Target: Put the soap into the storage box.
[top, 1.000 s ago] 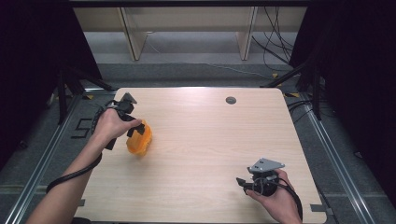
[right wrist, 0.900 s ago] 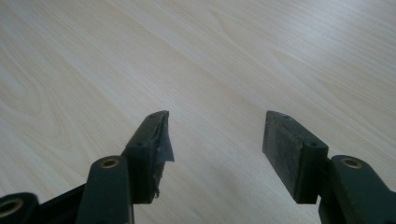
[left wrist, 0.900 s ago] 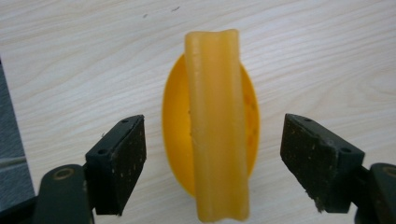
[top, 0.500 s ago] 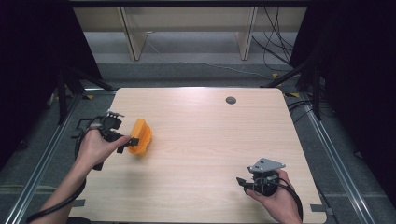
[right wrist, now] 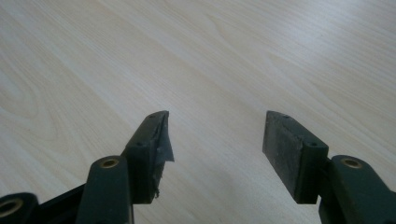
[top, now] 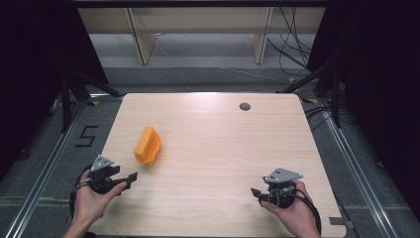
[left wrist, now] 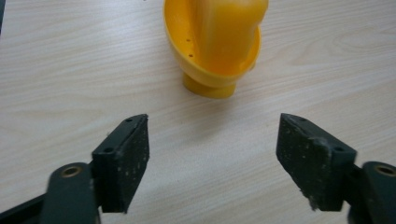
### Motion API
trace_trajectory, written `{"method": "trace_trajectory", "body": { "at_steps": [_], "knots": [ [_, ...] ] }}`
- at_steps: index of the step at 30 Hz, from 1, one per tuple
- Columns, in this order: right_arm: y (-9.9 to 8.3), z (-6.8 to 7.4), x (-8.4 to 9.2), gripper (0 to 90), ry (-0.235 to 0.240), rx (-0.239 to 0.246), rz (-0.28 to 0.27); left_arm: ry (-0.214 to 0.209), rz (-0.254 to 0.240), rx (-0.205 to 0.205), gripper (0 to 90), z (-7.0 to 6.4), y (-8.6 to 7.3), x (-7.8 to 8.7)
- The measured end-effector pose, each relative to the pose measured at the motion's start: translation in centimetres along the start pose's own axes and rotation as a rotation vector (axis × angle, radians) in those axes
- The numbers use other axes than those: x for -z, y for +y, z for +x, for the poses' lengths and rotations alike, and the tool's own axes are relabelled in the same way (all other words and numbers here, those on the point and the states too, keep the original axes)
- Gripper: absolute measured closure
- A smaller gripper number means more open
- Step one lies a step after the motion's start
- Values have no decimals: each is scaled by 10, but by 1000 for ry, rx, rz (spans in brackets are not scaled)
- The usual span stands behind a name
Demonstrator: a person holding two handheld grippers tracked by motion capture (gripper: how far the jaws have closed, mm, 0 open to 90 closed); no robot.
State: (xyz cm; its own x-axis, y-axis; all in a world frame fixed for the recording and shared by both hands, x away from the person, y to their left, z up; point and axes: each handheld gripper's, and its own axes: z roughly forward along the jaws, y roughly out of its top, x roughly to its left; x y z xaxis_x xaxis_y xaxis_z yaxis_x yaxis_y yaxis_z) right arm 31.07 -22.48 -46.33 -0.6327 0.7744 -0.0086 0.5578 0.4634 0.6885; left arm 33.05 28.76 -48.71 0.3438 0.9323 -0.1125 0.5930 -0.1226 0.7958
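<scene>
The big wooden surface (top: 213, 148) has lots of bare room in the middle. A small dark hole (top: 244, 106) sits near its far edge. The orange plastic cup (top: 147, 145) lies tipped over at the left; the left gripper view shows tiny holes inside it. The left gripper (top: 130, 177) sits near the cup, jaws wide apart, holding nothing. The right gripper (top: 256, 192) rests near the front edge, jaws apart, empty.

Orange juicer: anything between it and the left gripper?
Nothing visible. The left gripper, jaws open, faces the orange juicer across bare table; the right gripper sits far off at the table's other side.
</scene>
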Motion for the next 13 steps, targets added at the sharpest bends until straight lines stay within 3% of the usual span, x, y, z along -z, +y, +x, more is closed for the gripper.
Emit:
{"method": "trace_trajectory", "body": {
  "at_steps": [3,4,5,6,11,13],
  "knots": [
    [0,0,0,417,5,0,-2,-15,-13,7,260,0,-10,5],
    [1,1,0,417,6,3,-4,5,-43,-3,256,0,-11,8],
    [1,0,0,417,9,13,-7,22,-47,-27,259,1,-12,9],
    [0,1,0,417,8,10,-6,22,-51,-24,261,2,-12,10],
    [1,0,0,417,7,23,-4,-6,-63,-13,291,2,-12,6],
    [1,0,0,417,1,18,-4,-44,-55,-5,289,1,-13,4]
  ]
}}
